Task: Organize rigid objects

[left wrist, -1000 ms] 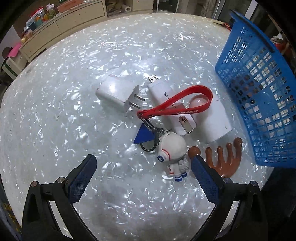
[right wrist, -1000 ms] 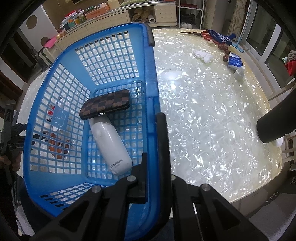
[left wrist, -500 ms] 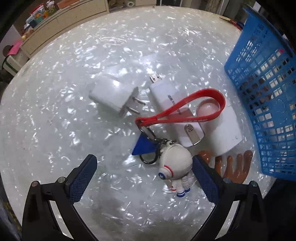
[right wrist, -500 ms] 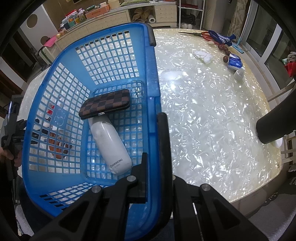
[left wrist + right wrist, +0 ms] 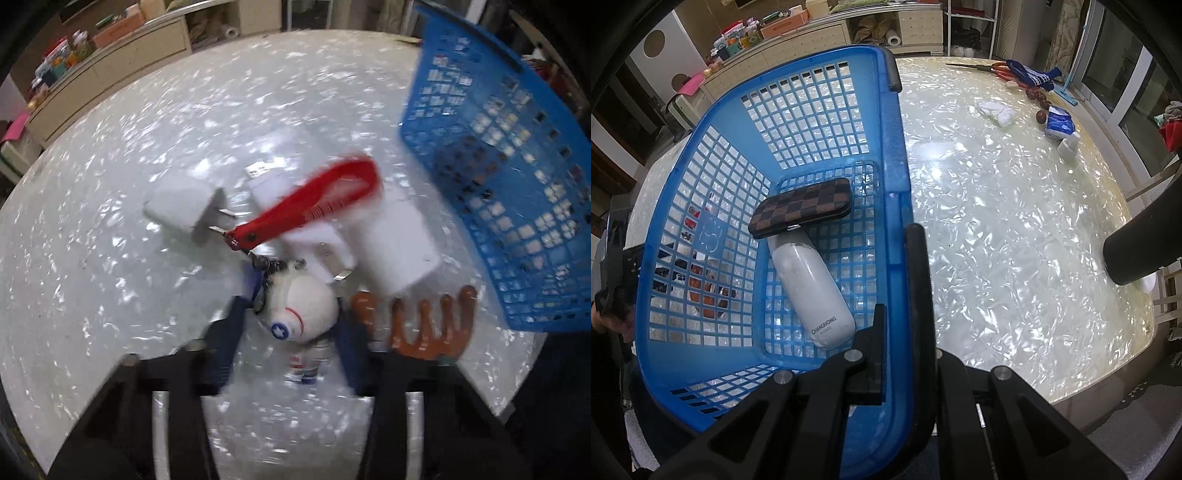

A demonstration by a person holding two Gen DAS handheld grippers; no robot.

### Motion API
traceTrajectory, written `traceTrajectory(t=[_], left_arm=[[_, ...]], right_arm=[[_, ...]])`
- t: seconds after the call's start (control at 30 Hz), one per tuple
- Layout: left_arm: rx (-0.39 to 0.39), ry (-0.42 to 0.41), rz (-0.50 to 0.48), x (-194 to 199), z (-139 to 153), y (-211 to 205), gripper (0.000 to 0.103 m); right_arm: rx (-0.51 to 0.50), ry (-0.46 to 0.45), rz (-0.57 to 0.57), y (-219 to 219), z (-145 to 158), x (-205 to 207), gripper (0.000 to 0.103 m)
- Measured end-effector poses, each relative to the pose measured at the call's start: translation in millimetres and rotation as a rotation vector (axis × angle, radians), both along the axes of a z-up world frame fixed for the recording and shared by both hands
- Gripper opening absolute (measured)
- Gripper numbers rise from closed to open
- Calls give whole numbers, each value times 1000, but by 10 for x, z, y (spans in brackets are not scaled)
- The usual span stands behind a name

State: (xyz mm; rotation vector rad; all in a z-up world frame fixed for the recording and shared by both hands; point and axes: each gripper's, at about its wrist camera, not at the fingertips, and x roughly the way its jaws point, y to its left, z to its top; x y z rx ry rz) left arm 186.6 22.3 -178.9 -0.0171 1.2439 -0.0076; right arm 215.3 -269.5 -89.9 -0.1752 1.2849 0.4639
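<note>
Claws came first in both views. The left claw (image 5: 286, 343) was closing, its blue pads (image 5: 225, 343) on either side of the astronaut keychain (image 5: 299, 314), though blur hid whether they pressed it. The figure lay on the bench (image 5: 110, 258), close to its near edge, its red strap (image 5: 306, 203) reaching away over a white USB stick (image 5: 273, 184). A brown hand-shaped piece (image 5: 428, 325) sat just beside it, a white charger plug (image 5: 177, 206) farther off. The right claw (image 5: 905, 306) was clamped shut on the side wall of the blue basket (image 5: 897, 166). Inside lay a white bottle (image 5: 812, 284) and, beyond it, a checkered case (image 5: 801, 212).
</note>
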Motion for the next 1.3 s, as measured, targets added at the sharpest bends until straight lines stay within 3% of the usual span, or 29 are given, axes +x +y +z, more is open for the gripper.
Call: traceTrajectory(t=[0.33,0.43,0.57,0.9,1.3], left_arm=[[-34,-4,65,41,-24,68,33],[-56,-23,81,-42,93,154,33],[-90,-57,105,-145,314,251,33],[-8,-146,79,-408,1032,238,33],[48,-249,-49,-561,1837,7,33]], right_arm=[[-4,1,0,3,-2,6,6],[-4,1,-1,3,-3,7,6],[-7,4,-1,4,-8,9,6],[-9,9,-6,2,-13,18,4],[-13,8,-11,2,4,15,4]])
